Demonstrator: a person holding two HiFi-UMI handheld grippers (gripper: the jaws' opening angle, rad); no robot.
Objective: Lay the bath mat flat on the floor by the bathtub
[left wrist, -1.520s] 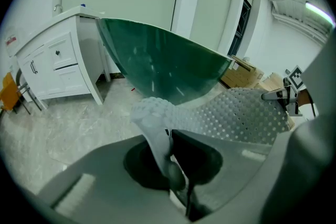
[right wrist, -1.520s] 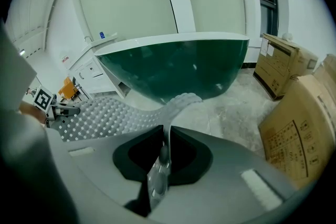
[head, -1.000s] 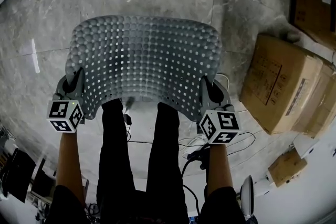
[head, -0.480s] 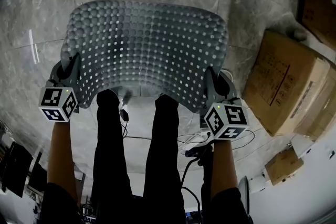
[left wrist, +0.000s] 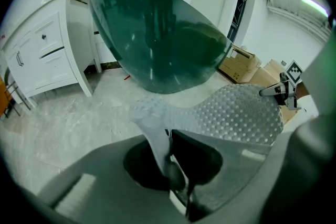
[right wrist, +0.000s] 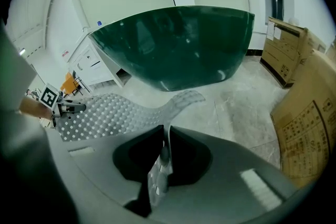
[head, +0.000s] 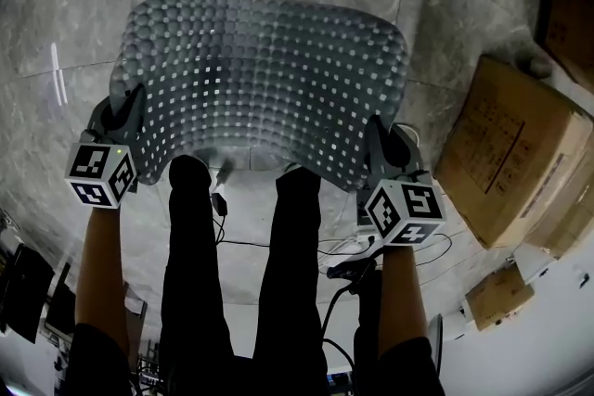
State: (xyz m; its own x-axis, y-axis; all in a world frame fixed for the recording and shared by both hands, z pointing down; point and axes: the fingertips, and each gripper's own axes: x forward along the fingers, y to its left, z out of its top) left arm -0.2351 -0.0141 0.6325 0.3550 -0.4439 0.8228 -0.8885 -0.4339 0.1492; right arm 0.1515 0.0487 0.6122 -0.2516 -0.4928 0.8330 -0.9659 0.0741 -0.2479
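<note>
Head view: studded grey bath mat [head: 264, 79] held spread above the marble floor [head: 56, 32].
Near corners pinched tight by left gripper [head: 123, 114] and right gripper [head: 380, 139]; the perforated sheet bows between them.

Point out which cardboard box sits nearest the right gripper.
The big printed box just right of the right gripper, which grips the bath mat. The small box and the back box lie farther off.

Nothing legible from where I stand: the big brown cardboard box [head: 509, 153] carries dark print, but it is too blurred to read.
</note>
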